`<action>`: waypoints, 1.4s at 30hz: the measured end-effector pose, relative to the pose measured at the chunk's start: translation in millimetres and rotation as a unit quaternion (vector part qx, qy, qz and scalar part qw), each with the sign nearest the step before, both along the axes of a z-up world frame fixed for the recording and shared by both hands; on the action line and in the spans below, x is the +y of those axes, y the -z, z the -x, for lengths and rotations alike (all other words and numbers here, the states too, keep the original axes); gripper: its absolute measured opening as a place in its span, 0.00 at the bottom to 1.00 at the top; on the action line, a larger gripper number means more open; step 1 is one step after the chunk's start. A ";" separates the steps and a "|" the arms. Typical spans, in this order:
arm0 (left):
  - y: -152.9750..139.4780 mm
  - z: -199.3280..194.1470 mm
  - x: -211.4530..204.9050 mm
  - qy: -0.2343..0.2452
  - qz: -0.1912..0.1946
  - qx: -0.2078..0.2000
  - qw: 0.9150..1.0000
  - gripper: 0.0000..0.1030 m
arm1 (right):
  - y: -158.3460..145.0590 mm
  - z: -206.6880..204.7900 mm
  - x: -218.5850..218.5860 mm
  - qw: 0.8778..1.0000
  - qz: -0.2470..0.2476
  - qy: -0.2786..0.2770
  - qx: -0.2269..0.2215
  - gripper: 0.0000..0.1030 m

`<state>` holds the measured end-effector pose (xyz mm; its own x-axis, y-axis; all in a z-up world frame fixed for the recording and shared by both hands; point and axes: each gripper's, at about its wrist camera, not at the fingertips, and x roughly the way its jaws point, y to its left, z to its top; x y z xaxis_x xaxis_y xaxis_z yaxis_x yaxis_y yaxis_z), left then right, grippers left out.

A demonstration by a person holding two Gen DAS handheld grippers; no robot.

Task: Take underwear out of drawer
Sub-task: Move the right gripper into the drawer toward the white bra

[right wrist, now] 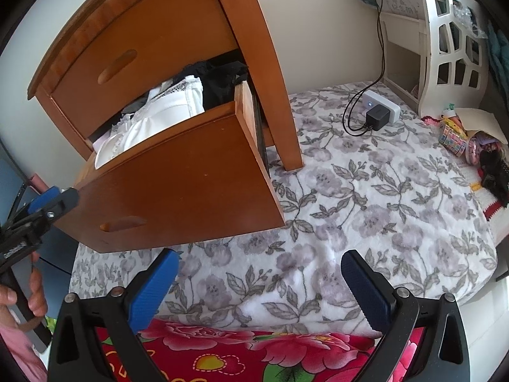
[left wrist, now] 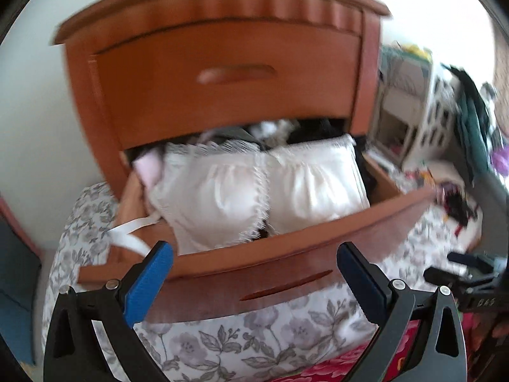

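While the lower drawer [left wrist: 254, 254] of the small orange-brown wooden bedside cabinet [left wrist: 222, 47] stands pulled out, nothing has left it yet, so we judge the task barely begun: the opening is done, the picking remains.

From the left wrist view, we see our left claw [left wrist: 254, 254] spread wide and empty, poised just in front of the drawer's front edge. Inside the drawer, heaped against that front edge, lies the white satin bra with lace trim [left wrist: 257, 187], the topmost piece of underwear. One white strap [left wrist: 130, 232] spills over the drawer's left corner. Behind the bra sit darker and greyish garments, too blurred for us to name. The picture is smeared, so fine detail is lost. To the right of the drawer, a dark part of the other tool shows at the picture's edge.

From the right wrist view, we see our right claw [right wrist: 259, 273] also wide open and holding nothing, off to the right of the drawer and pointed at the grey-flowered white bedspread [right wrist: 381, 191] rather than at the underwear. Only this view shows the drawer's side, the black garment [right wrist: 222, 86] behind the bra, a white charger block with a black plug and cable [right wrist: 378, 111] on the bedspread well right of the drawer, and a hand [right wrist: 28, 299] gripping the left tool's handle.
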<state>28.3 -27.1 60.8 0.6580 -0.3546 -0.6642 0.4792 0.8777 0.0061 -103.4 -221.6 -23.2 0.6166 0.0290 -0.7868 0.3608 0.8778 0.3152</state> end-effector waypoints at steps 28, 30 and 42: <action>-28.2 -35.9 90.7 -0.129 0.185 0.032 0.974 1.00 | -117.9 -28.2 12.7 0.977 0.099 -0.056 -0.181 1.00; -26.3 -46.2 93.5 -0.132 0.189 0.046 0.972 1.00 | -122.3 -39.4 13.0 0.977 0.089 -0.064 -0.185 1.00; -19.3 -102.0 56.8 -0.089 0.126 0.159 0.975 1.00 | -96.0 -130.7 -1.8 0.990 0.020 -0.119 -0.074 1.00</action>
<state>130.3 29.8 80.0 0.4998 -0.4317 -0.7509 0.2615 0.9017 -0.3444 27.3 -223.4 72.8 0.7043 0.1582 -0.6921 0.0952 0.9450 0.3129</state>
